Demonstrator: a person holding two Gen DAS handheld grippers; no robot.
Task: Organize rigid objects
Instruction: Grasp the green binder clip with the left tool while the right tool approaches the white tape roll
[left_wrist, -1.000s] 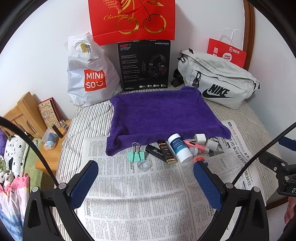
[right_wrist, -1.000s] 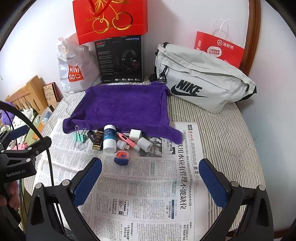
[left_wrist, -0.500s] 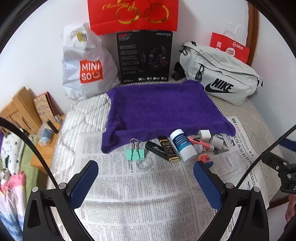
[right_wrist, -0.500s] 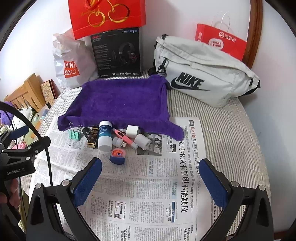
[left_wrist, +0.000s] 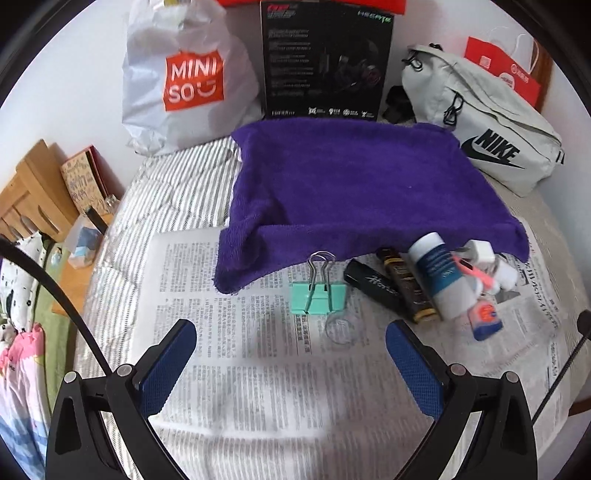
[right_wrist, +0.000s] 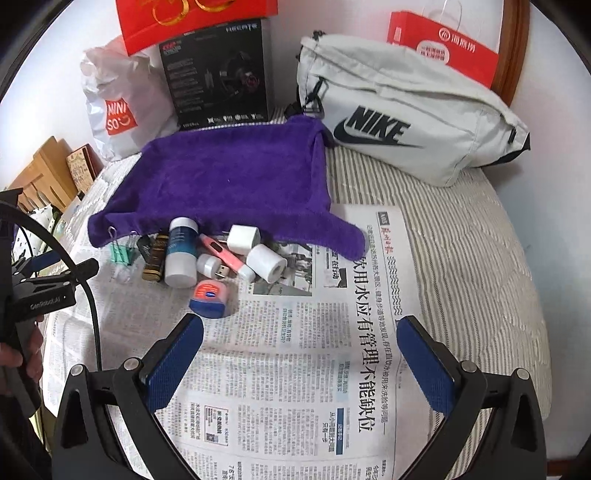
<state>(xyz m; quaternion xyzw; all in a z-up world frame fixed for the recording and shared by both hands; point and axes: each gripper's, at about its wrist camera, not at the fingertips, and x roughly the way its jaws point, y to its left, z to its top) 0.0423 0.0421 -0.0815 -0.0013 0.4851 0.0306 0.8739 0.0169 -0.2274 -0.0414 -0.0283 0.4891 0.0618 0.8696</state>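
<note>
Small objects lie in a row on newspaper (left_wrist: 258, 369) at the near edge of a purple towel (left_wrist: 351, 184): a mint binder clip (left_wrist: 318, 297), a clear ring (left_wrist: 339, 328), a black stick (left_wrist: 371, 284), a dark tube (left_wrist: 408, 290), a white-and-blue bottle (left_wrist: 437, 275), a pink USB stick (right_wrist: 221, 254), a white charger cube (right_wrist: 243, 239), a white roll (right_wrist: 266, 263) and an orange-blue tin (right_wrist: 209, 297). My left gripper (left_wrist: 291, 341) is open, just short of the clip. My right gripper (right_wrist: 299, 336) is open, right of the tin.
Behind the towel stand a Miniso bag (left_wrist: 184, 81), a black headset box (left_wrist: 325, 62), a grey Nike bag (right_wrist: 406, 110) and red paper bags (right_wrist: 443, 48). A wooden stand (left_wrist: 29, 192) is off the bed's left edge. The left gripper's body (right_wrist: 40, 291) shows at the right view's left.
Both grippers have moved forward and down toward the row of objects, which now looks larger and closer. Both stay open and empty.
</note>
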